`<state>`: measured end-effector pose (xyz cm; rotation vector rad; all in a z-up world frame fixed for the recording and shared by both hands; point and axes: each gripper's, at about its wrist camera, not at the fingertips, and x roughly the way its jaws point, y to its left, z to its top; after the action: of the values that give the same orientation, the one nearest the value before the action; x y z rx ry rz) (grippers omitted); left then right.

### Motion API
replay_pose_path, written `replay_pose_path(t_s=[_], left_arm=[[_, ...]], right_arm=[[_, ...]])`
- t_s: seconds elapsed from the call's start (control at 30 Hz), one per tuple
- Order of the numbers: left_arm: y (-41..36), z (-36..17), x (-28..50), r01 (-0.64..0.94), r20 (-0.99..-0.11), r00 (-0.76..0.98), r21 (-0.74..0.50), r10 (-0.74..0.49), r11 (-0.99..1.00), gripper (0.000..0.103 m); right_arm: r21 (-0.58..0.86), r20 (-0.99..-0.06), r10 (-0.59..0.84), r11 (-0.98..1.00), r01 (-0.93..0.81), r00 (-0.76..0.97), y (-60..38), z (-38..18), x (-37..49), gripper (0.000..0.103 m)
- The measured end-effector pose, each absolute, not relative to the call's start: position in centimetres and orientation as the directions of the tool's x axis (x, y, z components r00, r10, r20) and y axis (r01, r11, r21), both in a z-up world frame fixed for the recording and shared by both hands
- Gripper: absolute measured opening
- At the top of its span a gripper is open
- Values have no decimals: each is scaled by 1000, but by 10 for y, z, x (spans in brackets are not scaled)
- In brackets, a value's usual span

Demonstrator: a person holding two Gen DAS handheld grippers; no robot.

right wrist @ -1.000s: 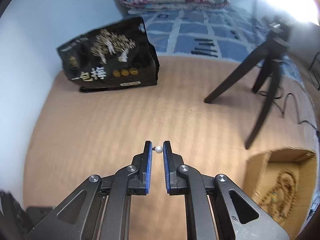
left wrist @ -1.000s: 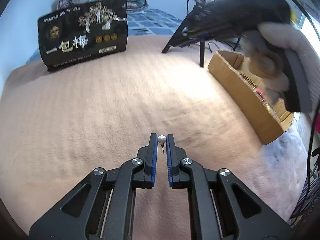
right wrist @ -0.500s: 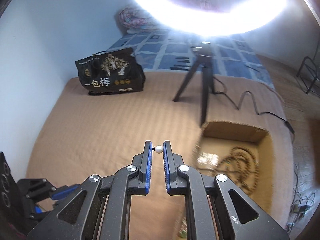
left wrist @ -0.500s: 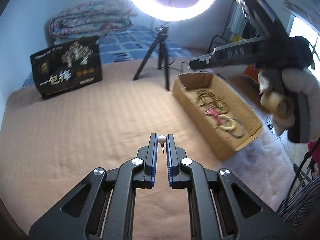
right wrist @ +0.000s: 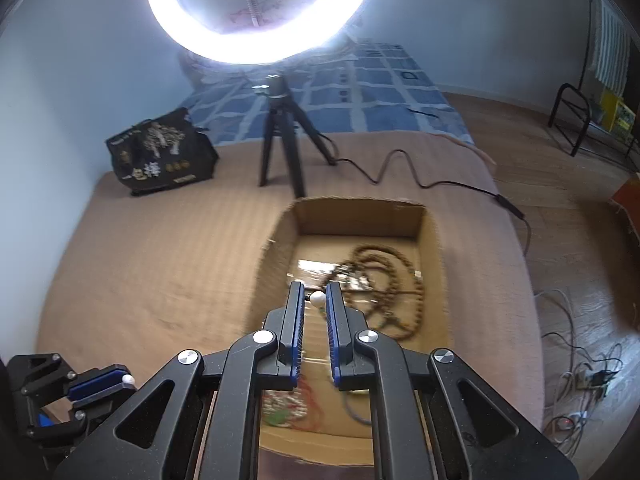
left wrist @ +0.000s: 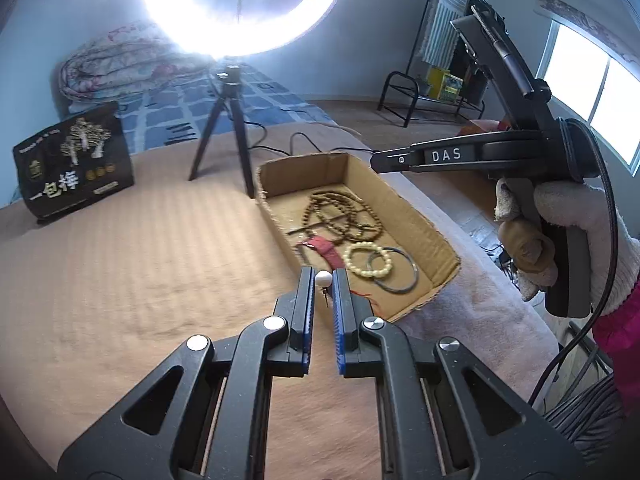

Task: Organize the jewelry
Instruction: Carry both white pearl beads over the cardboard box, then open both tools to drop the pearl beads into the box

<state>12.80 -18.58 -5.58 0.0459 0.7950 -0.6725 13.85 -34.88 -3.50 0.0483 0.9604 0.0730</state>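
My left gripper is shut on a pearl stud earring, held above the near left edge of an open cardboard box. The box holds a brown bead necklace, a cream bead bracelet, a dark bangle and a red piece. My right gripper is shut on a second pearl stud earring and hangs over the inside of the box, above the bead necklace. The left gripper shows at lower left in the right wrist view.
A ring light on a black tripod stands just behind the box on the tan blanket. A black printed bag stands at the far left. A cable runs off right. Floor and a black rack lie beyond.
Both grippers have swung right and risen, each holding its pearl earring. The box has come under the right gripper and next to the left gripper's tips.
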Motion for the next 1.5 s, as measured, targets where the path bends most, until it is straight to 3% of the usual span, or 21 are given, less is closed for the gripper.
replay_pose_path(t_s=[0.5, 1.17, 1.23, 1.3, 1.37, 1.43, 1.47, 1.5], left_arm=[[-234, -73, 134, 599, -682, 486, -196, -547, 776, 7], [-237, -79, 141, 612, -687, 466, -205, -558, 764, 7], [-238, -80, 141, 616, -688, 463, -204, -559, 761, 7], [-239, -81, 142, 616, -691, 462, -202, -557, 761, 7], [-239, -83, 143, 613, -696, 458, -203, -552, 764, 8], [-240, -85, 144, 609, -701, 457, -202, -548, 767, 16], [-239, -85, 144, 609, -699, 457, -204, -550, 767, 31], [-239, -84, 143, 608, -694, 463, -204, -551, 768, 40]], right_arm=[[75, -843, 81, 997, -32, 532, -371, -60, 145, 9], [108, -854, 103, 994, -20, 510, -372, -69, 152, 10], [105, -856, 101, 994, -21, 508, -371, -70, 152, 18], [100, -852, 95, 995, -19, 514, -371, -70, 152, 41], [97, -850, 91, 995, -16, 519, -371, -69, 151, 47], [97, -851, 90, 995, -13, 517, -371, -69, 150, 47], [95, -851, 87, 995, -11, 517, -372, -69, 150, 48], [92, -853, 83, 996, -9, 516, -372, -70, 150, 49]])
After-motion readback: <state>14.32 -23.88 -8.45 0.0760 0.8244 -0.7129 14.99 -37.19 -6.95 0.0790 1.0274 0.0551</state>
